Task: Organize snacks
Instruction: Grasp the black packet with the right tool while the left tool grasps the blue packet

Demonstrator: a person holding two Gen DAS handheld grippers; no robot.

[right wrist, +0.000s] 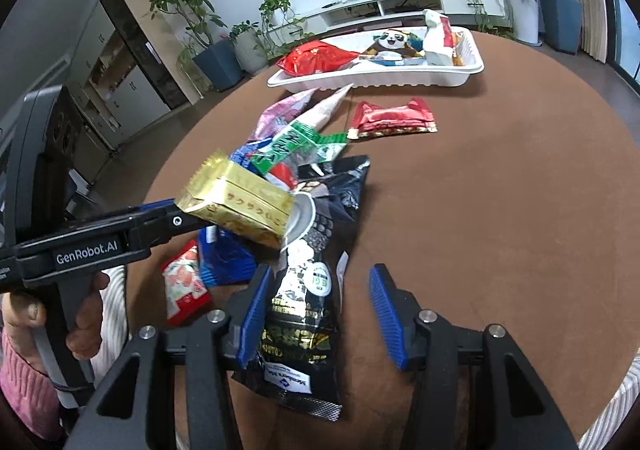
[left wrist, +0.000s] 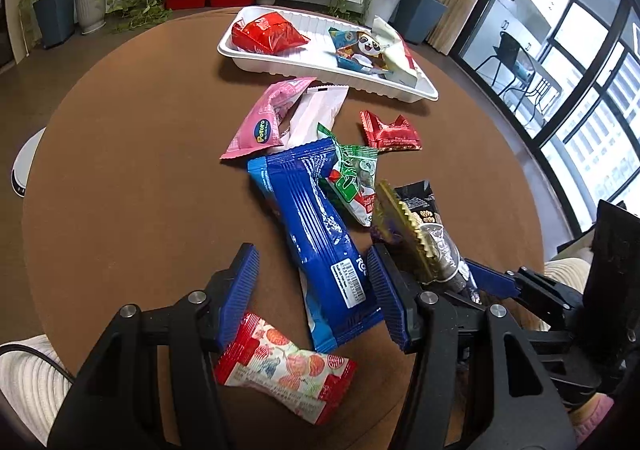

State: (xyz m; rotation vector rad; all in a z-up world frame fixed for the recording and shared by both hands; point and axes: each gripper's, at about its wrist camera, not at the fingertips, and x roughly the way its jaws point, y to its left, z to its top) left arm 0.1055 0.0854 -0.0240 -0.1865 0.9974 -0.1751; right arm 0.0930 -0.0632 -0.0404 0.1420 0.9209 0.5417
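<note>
Loose snacks lie on a round brown table point(left wrist: 132, 178). My left gripper point(left wrist: 312, 292) is open, its fingers either side of a long blue packet point(left wrist: 316, 246), with a red-and-white fruit packet point(left wrist: 280, 368) just beneath. My right gripper point(right wrist: 316, 308) is open over a black snack bag point(right wrist: 308, 310), whose lower part lies between the fingers. A gold packet point(right wrist: 244, 202) rests on the pile beside the left gripper's finger; it also shows in the left wrist view point(left wrist: 404, 226). A white tray point(left wrist: 280, 66) at the far side holds a red packet point(left wrist: 266, 34) and a panda packet point(left wrist: 362, 46).
A pink packet point(left wrist: 260, 122), a white packet point(left wrist: 316, 110), a green packet point(left wrist: 354, 174) and a small red packet point(left wrist: 390, 132) lie mid-table. The tray also shows in the right wrist view point(right wrist: 380, 80). Potted plants and a low white cabinet stand beyond the table.
</note>
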